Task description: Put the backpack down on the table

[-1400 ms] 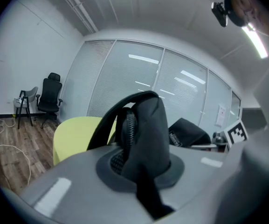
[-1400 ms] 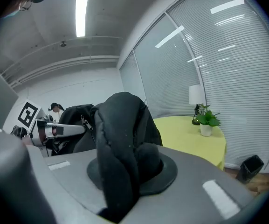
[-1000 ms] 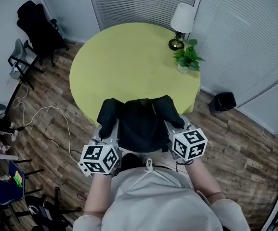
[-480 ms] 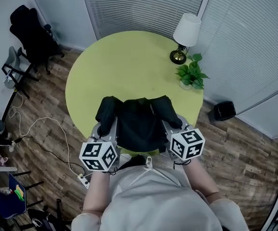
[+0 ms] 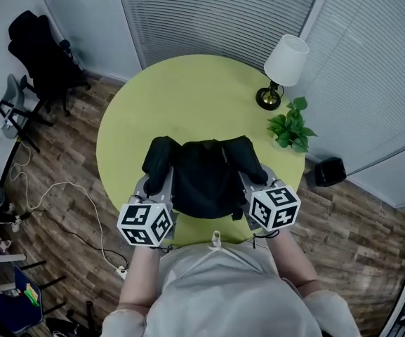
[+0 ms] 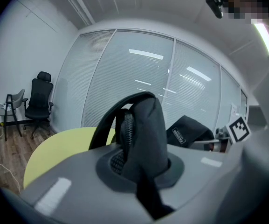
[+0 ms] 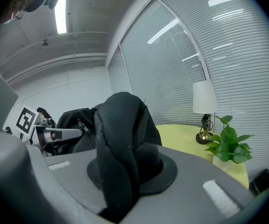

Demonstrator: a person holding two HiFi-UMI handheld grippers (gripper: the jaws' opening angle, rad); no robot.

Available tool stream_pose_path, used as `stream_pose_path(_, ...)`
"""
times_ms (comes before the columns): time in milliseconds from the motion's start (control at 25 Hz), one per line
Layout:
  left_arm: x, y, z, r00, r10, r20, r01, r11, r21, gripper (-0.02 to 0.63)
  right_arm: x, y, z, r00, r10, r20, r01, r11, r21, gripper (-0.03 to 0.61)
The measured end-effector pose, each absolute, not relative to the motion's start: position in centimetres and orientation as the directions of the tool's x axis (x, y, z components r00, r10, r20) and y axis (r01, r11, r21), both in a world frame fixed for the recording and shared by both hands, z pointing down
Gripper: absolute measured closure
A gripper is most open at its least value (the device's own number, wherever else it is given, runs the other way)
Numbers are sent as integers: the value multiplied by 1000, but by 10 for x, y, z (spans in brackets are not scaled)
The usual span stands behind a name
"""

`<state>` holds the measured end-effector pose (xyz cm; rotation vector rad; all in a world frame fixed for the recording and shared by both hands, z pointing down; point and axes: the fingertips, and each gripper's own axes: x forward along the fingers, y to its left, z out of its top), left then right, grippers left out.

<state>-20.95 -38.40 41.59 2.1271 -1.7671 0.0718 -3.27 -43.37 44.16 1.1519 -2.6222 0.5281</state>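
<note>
A black backpack (image 5: pixel 206 177) hangs between my two grippers, over the near edge of the round yellow-green table (image 5: pixel 188 97). I cannot tell whether it touches the tabletop. My left gripper (image 5: pixel 158 183) is shut on the pack's left side; in the left gripper view a padded black strap (image 6: pixel 141 134) is pinched between the jaws. On the pack's right side my right gripper (image 5: pixel 251 180) is shut, with a bunched black fold (image 7: pixel 122 139) clamped in its jaws. Each gripper view shows the other gripper across the pack (image 6: pixel 227 135) (image 7: pixel 48 133).
A white-shaded lamp (image 5: pixel 285 65) and a small potted plant (image 5: pixel 290 128) stand at the table's far right. Black office chairs (image 5: pixel 44 48) are at the back left. A white cable (image 5: pixel 62 188) lies on the wood floor, and a black bin (image 5: pixel 328 170) stands right of the table.
The person has stepped closer to the table. The backpack, in front of the near edge a second ago, now lies over it. Both grips look unchanged.
</note>
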Motion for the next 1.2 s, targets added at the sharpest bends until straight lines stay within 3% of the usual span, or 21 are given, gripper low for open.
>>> stream_pose_path(1200,-233,-447,507,246,-888,389,-964,-184,190,586,-56,-493,523,-605,-647,463,-786,579,-218,541)
